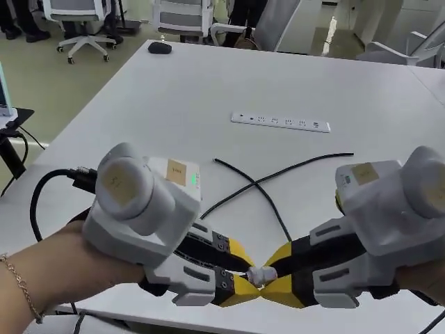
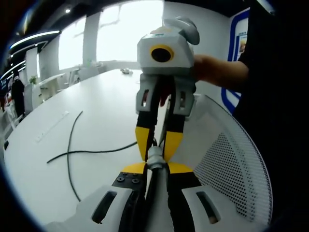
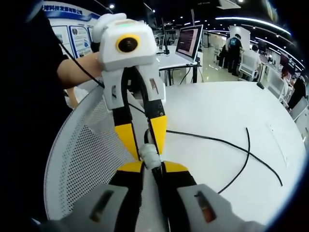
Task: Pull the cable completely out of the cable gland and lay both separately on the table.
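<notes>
Your L gripper [image 1: 243,271] & R gripper [image 1: 281,275] meet tip to tip at the near edge of the table [image 1: 208,90]. Both are clamped on the white gland [image 1: 261,276]. A black cable [image 1: 274,216] runs up to the tips, crossing a 2nd cable [image 1: 306,165]. Can't tell if it's still inside the gland.

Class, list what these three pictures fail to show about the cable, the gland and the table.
1. How much cable sits inside the cable gland: every view, the gland's body and tongs of the left gripper and right gripper cover it.
2. Which crossing strand enters the gland: head view, the right gripper hides the join.
3. Power strip markings: head view, too small.
</notes>
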The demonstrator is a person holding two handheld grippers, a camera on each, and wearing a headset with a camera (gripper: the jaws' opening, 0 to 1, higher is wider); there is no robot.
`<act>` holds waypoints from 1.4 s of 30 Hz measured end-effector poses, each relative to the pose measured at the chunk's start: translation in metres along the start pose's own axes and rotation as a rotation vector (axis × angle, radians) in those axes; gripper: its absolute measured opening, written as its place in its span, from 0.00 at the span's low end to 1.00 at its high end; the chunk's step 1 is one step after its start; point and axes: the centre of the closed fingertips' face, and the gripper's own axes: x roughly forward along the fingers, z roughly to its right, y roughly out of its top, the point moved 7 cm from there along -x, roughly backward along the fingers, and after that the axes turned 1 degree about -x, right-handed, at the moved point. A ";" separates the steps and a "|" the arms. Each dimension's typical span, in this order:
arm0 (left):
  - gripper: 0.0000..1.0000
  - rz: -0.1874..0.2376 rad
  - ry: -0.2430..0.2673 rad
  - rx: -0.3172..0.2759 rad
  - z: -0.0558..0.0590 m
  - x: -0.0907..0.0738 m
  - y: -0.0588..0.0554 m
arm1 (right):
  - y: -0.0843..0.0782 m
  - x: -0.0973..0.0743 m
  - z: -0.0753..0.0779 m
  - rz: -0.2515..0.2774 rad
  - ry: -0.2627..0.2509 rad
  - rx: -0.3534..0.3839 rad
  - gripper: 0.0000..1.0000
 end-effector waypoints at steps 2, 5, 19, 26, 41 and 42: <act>0.16 -0.005 0.001 0.003 0.000 0.000 0.000 | 0.000 0.000 0.000 -0.001 -0.001 -0.001 0.14; 0.16 -0.001 0.000 -0.006 0.000 0.000 0.000 | 0.000 0.000 0.001 0.003 0.005 0.001 0.14; 0.16 0.040 0.006 -0.044 -0.005 -0.007 0.000 | 0.000 -0.004 0.004 0.089 -0.026 0.052 0.15; 0.16 0.038 0.023 0.027 -0.005 -0.007 0.005 | 0.000 -0.007 0.005 0.122 -0.026 0.093 0.14; 0.17 -0.052 0.068 0.102 -0.009 0.001 0.002 | 0.002 -0.001 0.005 0.022 -0.036 0.002 0.11; 0.16 -0.048 0.063 0.108 -0.008 0.001 0.002 | 0.001 -0.001 0.005 0.023 -0.021 0.012 0.11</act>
